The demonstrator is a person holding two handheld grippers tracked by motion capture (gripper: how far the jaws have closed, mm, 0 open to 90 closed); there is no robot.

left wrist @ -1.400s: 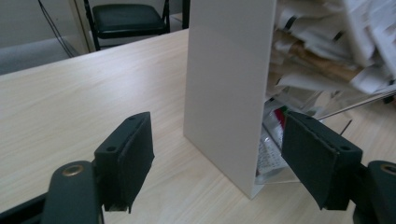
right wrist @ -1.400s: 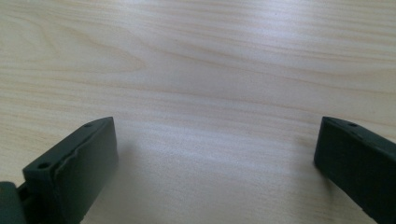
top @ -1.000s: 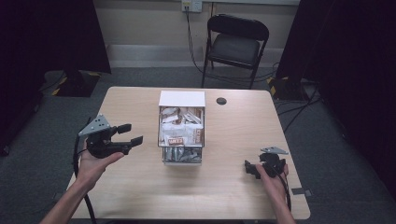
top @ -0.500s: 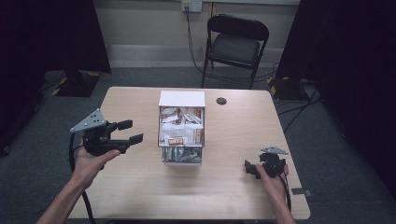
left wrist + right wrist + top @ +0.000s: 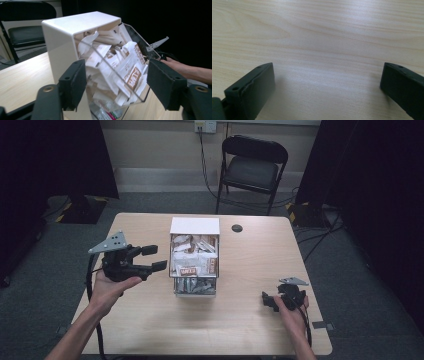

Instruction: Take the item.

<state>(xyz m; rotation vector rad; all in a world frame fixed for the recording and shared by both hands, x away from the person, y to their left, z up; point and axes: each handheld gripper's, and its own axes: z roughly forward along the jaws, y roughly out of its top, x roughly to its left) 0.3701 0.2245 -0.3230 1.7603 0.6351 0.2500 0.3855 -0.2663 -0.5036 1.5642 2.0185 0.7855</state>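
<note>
l gripper [image 5: 156, 258] held up beside packet box [image 5: 194, 256], jaws apart & just narrowing, nothing between, r gripper [image 5: 267, 301] low on table [image 5: 150, 320], jaws wide, empty

White-topped clear box [image 5: 194, 226] of white-and-brown packets [image 5: 192, 255], pale wood-grain table [image 5: 150, 320], black chair [image 5: 252, 170]

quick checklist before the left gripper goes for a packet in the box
1. Left gripper empty, jaws apart: ok; they have just been closing a little.
2. It points at the box: ok.
3. Packets present: ok.
4. Way in to the packets: not ok from this side, clear wall in front.
5. Right gripper away from the box, low over the table, open: ok.
6. Which packet is loose: cannot tell.
</note>
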